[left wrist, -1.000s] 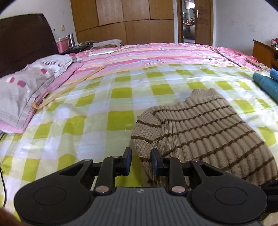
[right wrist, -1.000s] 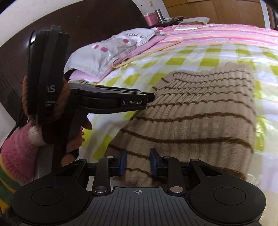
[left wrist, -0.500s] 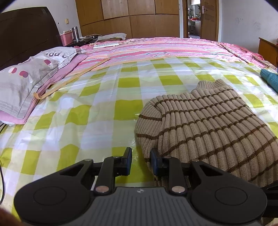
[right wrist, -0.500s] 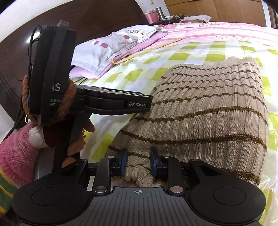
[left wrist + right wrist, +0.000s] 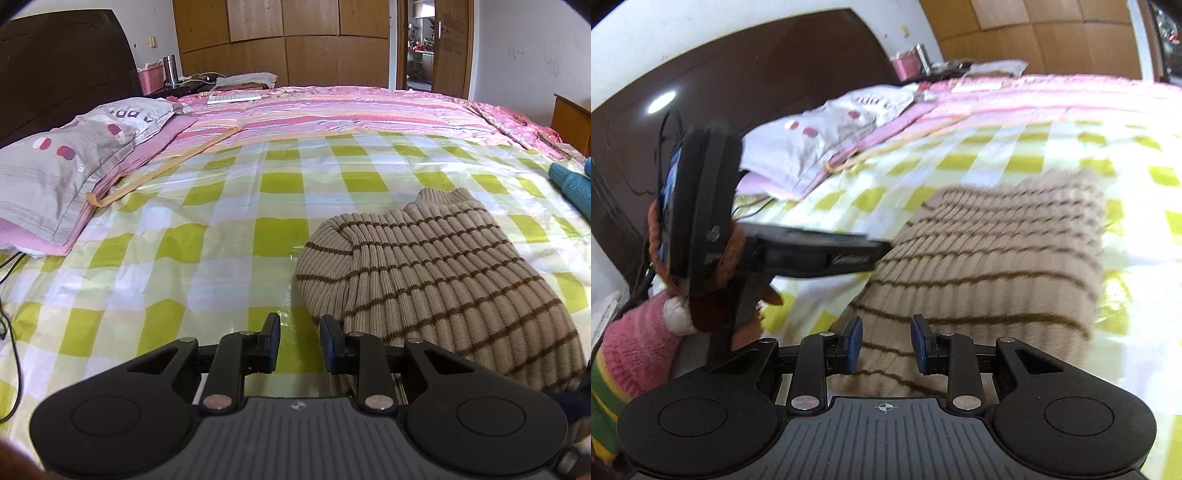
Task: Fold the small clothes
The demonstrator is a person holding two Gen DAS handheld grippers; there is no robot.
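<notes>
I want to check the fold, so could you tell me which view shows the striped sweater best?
The left wrist view: the striped sweater is sharp there, its collar and folded shoulder visible. The right wrist view shows it blurred, its near edge behind the right gripper.

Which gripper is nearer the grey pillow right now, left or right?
Left. The left gripper sits on the pillow's side of the striped sweater, beside its edge. The right gripper hovers over the sweater, farther from the pillow.
</notes>
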